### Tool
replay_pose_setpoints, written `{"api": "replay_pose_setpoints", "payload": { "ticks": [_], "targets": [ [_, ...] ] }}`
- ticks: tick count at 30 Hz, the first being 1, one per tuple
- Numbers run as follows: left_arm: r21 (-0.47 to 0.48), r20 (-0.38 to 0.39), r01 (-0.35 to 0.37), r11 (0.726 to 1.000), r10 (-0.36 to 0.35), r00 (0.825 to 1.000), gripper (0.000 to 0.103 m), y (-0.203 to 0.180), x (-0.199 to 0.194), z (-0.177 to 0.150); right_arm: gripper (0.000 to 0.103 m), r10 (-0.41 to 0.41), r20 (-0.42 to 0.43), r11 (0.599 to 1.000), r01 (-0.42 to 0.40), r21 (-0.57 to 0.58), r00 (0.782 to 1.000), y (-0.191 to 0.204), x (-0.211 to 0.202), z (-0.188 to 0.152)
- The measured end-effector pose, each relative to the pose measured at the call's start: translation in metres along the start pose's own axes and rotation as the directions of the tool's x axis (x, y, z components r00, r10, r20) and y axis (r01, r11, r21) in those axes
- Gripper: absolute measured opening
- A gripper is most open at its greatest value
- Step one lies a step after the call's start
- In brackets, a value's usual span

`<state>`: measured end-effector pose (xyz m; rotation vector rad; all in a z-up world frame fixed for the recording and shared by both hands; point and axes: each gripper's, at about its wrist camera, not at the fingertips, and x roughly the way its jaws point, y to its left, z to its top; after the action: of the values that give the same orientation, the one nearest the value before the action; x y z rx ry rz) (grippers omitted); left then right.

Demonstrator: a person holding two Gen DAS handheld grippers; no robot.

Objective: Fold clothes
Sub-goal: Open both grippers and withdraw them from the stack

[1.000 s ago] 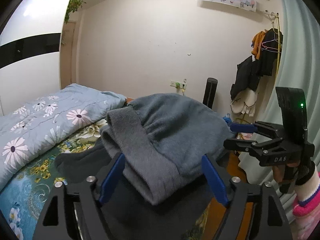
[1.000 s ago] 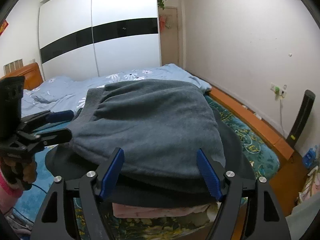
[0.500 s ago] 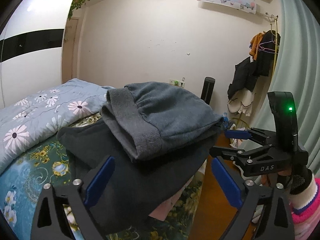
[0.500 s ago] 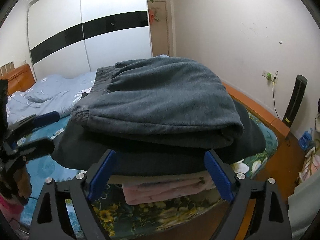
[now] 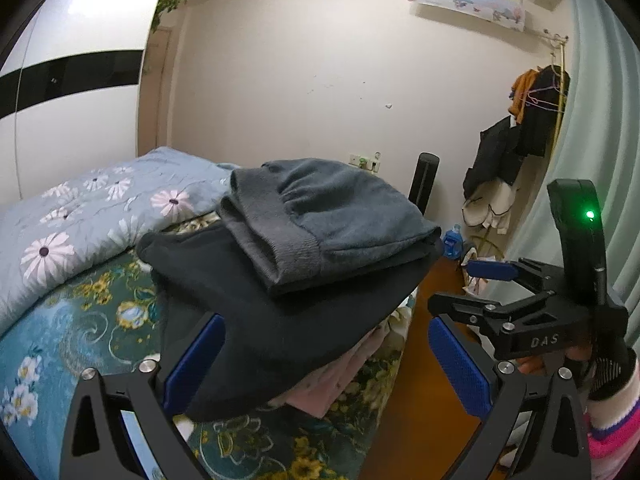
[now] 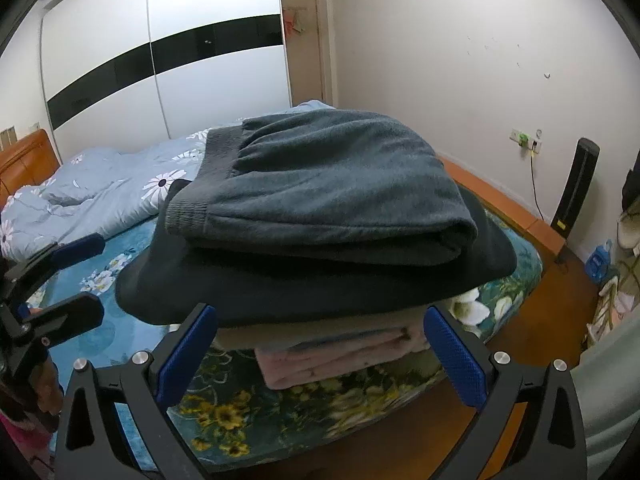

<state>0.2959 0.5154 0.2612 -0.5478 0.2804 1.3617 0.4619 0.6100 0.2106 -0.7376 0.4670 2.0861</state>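
On the bed, folded grey sweater atop clothes stack; both tools released, empty.

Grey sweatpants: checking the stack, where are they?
Grey sweatpants top the pile on the black garment, centre of both views, at the bed's foot corner.

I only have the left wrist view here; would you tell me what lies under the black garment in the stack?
Observer: In the right wrist view, a beige folded layer sits directly under the black garment, with a pink folded item at the bottom.
Operator: Thank you. Is the right gripper holding anything?
Observer: No. The right gripper is open in front of the stack, its blue pads clear of the cloth.
Operator: And what is behind the bed on that side?
Observer: A white wardrobe with a black band and an orange wooden headboard.
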Motion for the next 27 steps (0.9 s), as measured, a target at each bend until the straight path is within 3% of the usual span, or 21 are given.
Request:
{"api": "replay_pose_setpoints", "payload": {
  "ticks": [14, 19, 23, 27],
  "targets": [
    [0.001, -0.002, -0.111, 0.994, 0.111, 0.994, 0.103, -0.002, -0.029, -0.01, 0.103, -0.066, -0.005, 0.998, 0.066, -0.008, 0.998, 0.03, -0.026, -0.011],
    [0.009, 0.007, -0.205, 0.979, 0.205, 0.979, 0.103, -0.004, -0.035, -0.014, 0.103, -0.075, -0.011, 0.997, 0.076, 0.029, 0.997, 0.032, -0.032, -0.014],
    [0.029, 0.027, -0.295, 0.955, 0.294, 0.955, 0.103, -0.007, -0.036, -0.017, 0.103, -0.082, -0.02, 0.996, 0.083, 0.032, 0.996, 0.036, -0.035, -0.016],
    [0.029, 0.013, -0.303, 0.953, 0.302, 0.953, 0.103, -0.006, -0.034, -0.02, 0.103, -0.088, -0.023, 0.996, 0.088, 0.021, 0.996, 0.039, -0.037, -0.016]
  ]
}}
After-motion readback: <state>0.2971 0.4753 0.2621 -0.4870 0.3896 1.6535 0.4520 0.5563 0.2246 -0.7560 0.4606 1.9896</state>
